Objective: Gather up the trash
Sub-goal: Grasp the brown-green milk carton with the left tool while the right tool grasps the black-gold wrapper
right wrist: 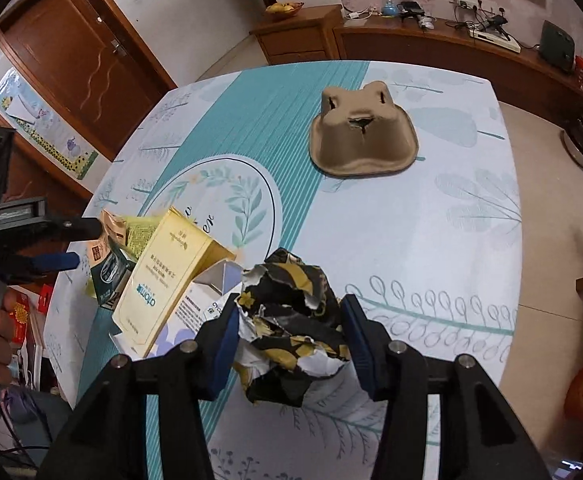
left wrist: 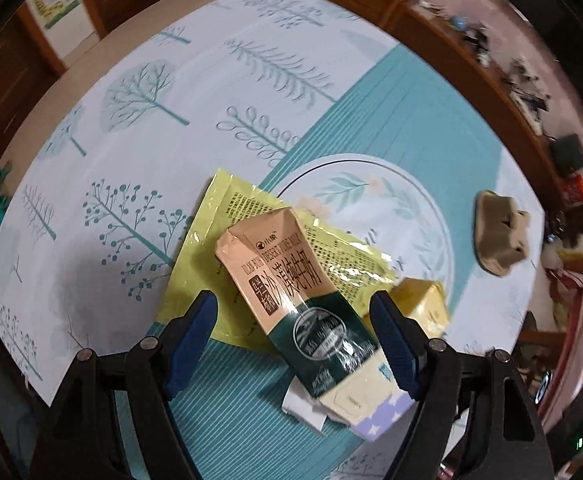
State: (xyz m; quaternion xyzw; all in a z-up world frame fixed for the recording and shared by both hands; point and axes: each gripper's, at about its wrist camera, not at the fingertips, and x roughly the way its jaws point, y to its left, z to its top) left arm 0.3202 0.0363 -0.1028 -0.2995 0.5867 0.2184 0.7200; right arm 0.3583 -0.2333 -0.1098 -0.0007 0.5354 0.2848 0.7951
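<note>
A trash pile lies on the table: a pink and green milk carton [left wrist: 291, 300] on top of a yellow-green foil wrapper [left wrist: 227, 248], a yellow box [left wrist: 419, 304] and white and lilac paper [left wrist: 367, 408]. My left gripper [left wrist: 295, 312] is open, its jaws either side of the carton, apart from it. My right gripper [right wrist: 289, 312] is shut on a crumpled black and yellow paper ball [right wrist: 291, 320], held just right of the pile. The yellow box [right wrist: 167, 280] and carton [right wrist: 109, 268] show in the right wrist view, with the left gripper [right wrist: 75, 244] beside them.
A brown pulp cup tray [right wrist: 363, 136] lies upside down further back on the table; it also shows in the left wrist view [left wrist: 499, 236]. The tablecloth [left wrist: 139, 160] has tree prints and a teal band. A wooden sideboard [right wrist: 431, 44] stands beyond the table.
</note>
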